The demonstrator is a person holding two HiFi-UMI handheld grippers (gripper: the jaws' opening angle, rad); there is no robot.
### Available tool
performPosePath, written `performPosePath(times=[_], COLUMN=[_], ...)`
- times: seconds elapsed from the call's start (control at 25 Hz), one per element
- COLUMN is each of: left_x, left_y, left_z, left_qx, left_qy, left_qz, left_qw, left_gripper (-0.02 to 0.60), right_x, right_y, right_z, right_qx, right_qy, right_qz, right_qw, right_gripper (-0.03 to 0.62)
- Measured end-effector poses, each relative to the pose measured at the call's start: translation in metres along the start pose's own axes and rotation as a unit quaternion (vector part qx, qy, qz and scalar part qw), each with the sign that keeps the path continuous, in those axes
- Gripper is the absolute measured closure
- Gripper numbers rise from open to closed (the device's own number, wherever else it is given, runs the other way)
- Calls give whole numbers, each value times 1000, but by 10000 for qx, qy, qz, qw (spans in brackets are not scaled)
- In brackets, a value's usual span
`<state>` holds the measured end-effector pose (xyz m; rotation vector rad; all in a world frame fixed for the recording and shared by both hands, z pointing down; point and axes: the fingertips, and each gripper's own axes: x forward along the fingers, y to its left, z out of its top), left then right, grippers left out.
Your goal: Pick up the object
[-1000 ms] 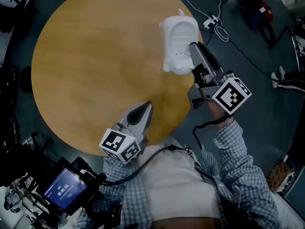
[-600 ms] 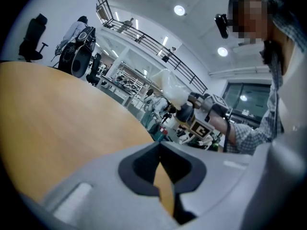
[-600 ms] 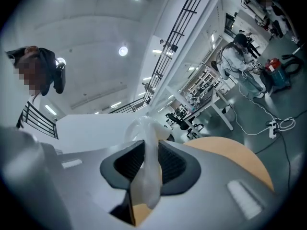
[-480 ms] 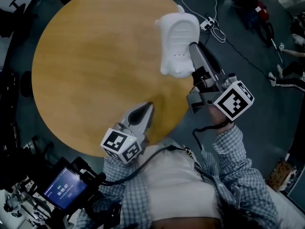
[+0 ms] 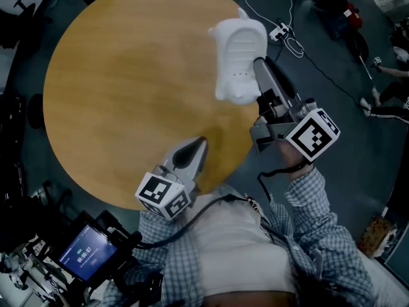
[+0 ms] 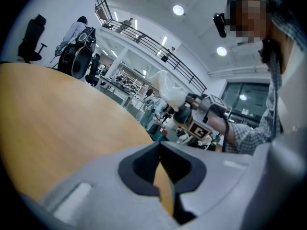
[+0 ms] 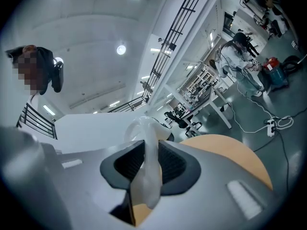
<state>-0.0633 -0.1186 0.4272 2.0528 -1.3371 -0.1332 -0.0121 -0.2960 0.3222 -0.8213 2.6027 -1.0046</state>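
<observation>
The right hand-held gripper (image 5: 258, 62) clamps the white object (image 5: 238, 50) by its rim at the surface's (image 5: 128, 75) right edge. Lift level, grip firm. The left hand-held gripper (image 5: 199, 141) is clenched and empty.

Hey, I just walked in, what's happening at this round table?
A person holds a gripper in each hand over a round wooden table. The right gripper has its jaws closed on the rim of a white plastic object, holding it by the table's edge, apparently lifted clear. The left gripper sits idle nearer the person, jaws together and empty.
</observation>
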Motion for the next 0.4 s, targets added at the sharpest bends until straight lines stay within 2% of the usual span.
performPosePath(times=[0.4], left_x=[10], left_y=[-2], left_z=[7], left_qx=[-140], left_qy=[35], left_qz=[58], left_qw=[9999], left_gripper=[578], right_x=[10], right_y=[-5], right_z=[7], right_qx=[22], right_qy=[125], right_qz=[38], right_qw=[9999], right_gripper=[497])
